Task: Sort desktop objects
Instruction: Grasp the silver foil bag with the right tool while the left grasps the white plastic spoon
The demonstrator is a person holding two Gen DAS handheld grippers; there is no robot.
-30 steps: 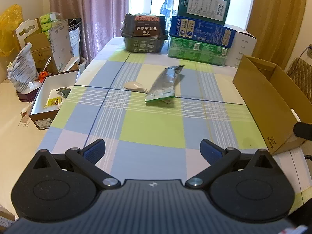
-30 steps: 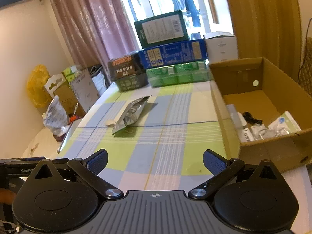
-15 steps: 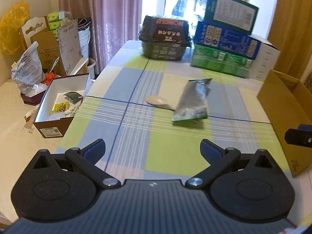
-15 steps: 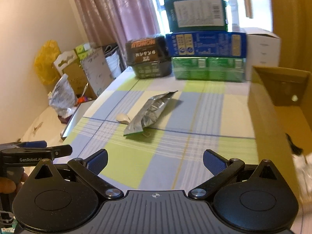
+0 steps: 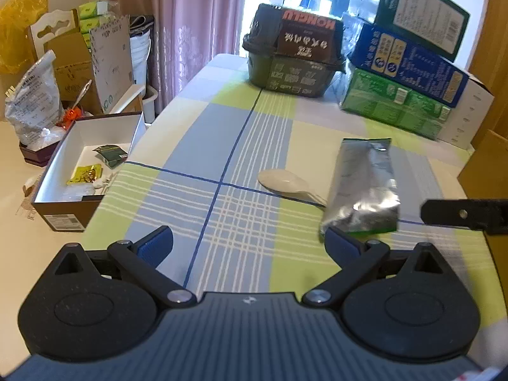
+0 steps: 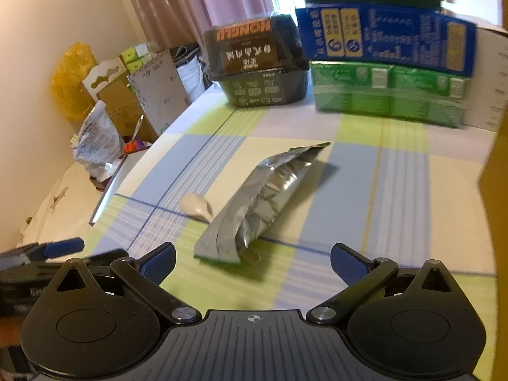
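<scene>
Beside the table's left edge sat an open white-lined box holding small packets. On the plaid tablecloth, mid-table, a white plastic spoon lay with its handle tucked under a silver foil pouch. The left gripper and right gripper both hovered wide open and empty, short of the pouch.

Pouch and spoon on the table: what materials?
Pouch: looks like metallised foil film, glossy silver, with crinkles and sharp highlights. Spoon: probably plastic, matte off-white, thin and evenly coloured; its handle runs under the pouch. Ceramic can't be ruled out.
</scene>
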